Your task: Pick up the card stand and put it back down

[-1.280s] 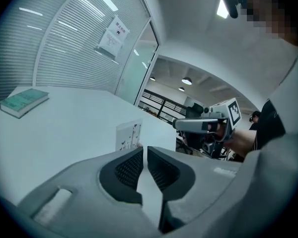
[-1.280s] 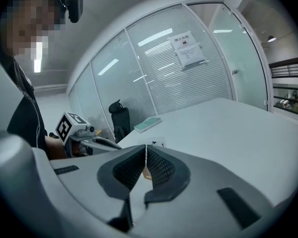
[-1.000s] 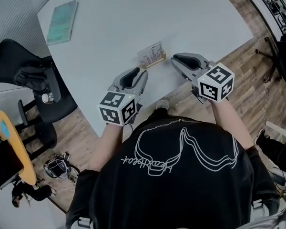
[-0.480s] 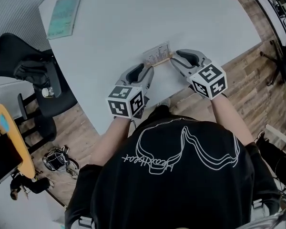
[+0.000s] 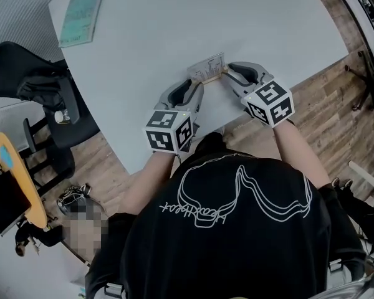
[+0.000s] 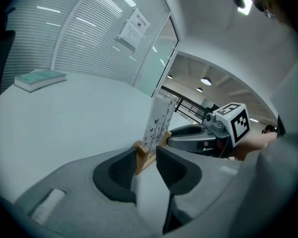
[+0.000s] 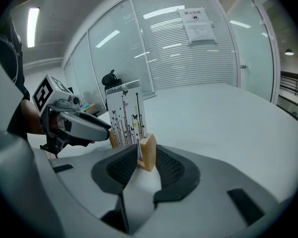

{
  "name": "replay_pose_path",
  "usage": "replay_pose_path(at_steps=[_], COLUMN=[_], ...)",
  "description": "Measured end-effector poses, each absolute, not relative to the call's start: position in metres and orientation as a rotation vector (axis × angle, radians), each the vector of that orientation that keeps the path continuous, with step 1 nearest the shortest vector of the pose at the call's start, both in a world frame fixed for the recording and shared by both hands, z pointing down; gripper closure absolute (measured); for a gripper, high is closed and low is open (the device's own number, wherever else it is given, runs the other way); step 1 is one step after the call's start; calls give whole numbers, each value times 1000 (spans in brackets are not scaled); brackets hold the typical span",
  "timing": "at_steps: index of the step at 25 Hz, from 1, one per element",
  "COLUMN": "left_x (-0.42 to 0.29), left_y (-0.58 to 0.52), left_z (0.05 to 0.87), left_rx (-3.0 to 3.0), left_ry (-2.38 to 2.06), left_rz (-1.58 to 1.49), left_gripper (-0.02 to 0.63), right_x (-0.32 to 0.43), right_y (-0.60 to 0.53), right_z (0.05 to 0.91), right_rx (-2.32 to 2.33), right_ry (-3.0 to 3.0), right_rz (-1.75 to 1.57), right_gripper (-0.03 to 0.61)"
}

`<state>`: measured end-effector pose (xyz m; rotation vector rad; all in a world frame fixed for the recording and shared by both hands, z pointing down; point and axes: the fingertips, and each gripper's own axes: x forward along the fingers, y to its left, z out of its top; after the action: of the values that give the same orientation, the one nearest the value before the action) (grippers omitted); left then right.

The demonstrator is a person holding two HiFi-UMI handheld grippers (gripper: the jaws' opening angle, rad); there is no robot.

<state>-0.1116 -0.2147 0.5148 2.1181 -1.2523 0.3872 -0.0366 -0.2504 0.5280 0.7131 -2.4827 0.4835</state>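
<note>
Head view: big white tabletop (image 5: 174,30) up top, mostly bare.

Next in size, two arms reaching in from the near edge. Left hand-held gripper (image 5: 197,87) at one end of the card stand (image 5: 207,69), right hand-held gripper (image 5: 228,72) at the other end. One at each end, likely to keep it level and stop any tipping on the way up.

Green book (image 5: 81,16) off in the far corner, well apart, no part of this job.

Card stand upright on the tabletop, near the edge, right between the two hand-held grippers. Not lifted yet, so only the very start of the pick-up.

Left jaws apart, and just now closing in. End of the wooden base (image 6: 141,155) between them, close by one pad, with a clear gap at the other. No squeeze yet.

Right jaws apart too, also just closing in. Other end of the base between them, very snug on both sides, but no sure squeeze to be seen.

Smallest bit: the white card (image 7: 124,114) with little drawings, stuck upright in the slot. Both hand-held grippers aimed low at the wood, probably to keep the thin card from bending.
</note>
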Motion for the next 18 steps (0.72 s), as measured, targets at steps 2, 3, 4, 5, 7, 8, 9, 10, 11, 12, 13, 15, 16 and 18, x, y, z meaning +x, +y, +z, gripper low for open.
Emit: replay_pose_path(at_steps=[2, 3, 4, 5, 7, 8, 9, 10, 11, 12, 13, 15, 16, 18], left_x=[-111, -111, -112, -113, -115, -115, -115, -115, -116, -116, -116, -117, -117, -116], left_y=[-215, -215, -215, -215, -214, -214, -215, -215, -216, -217, -217, -218, -218, -217], left_z=[516, 516, 516, 517, 518, 518, 518, 518, 519, 519, 519, 519, 519, 519], left_rx=[2110, 2109, 2108, 2108, 2108, 2111, 2116, 2120, 2123, 2124, 2126, 2128, 2128, 2127], left_ry=[-1265, -1270, -1274, -1277, -1280, -1279, -1277, -1274, -1270, -1268, -1266, -1268, -1269, -1269], left_rz=[389, 393, 397, 402, 410, 414, 417, 419, 420, 420, 421, 421, 421, 419], left_gripper=[490, 493, 499, 506, 517, 517, 518, 520, 522, 522, 522, 522, 522, 522], right_x=[-34, -34, -34, -35, -37, -38, -39, -40, -41, -41, -41, -42, -42, -41], right_y=[-251, -251, -251, -251, -251, -251, -251, -252, -253, -254, -255, -255, -255, -254], right_z=[529, 529, 529, 529, 529, 529, 529, 529, 530, 530, 530, 530, 530, 530], right_rx=[719, 723, 725, 725, 722, 722, 724, 728, 733, 737, 739, 738, 736, 737], right_ry=[-2477, -2477, -2478, -2478, -2477, -2476, -2474, -2473, -2471, -2469, -2468, -2467, -2466, -2462], right_rz=[485, 486, 486, 482, 467, 461, 459, 460, 460, 459, 457, 451, 447, 437], right_gripper=[465, 471, 476, 480, 488, 493, 499, 503, 505, 505, 506, 508, 508, 509])
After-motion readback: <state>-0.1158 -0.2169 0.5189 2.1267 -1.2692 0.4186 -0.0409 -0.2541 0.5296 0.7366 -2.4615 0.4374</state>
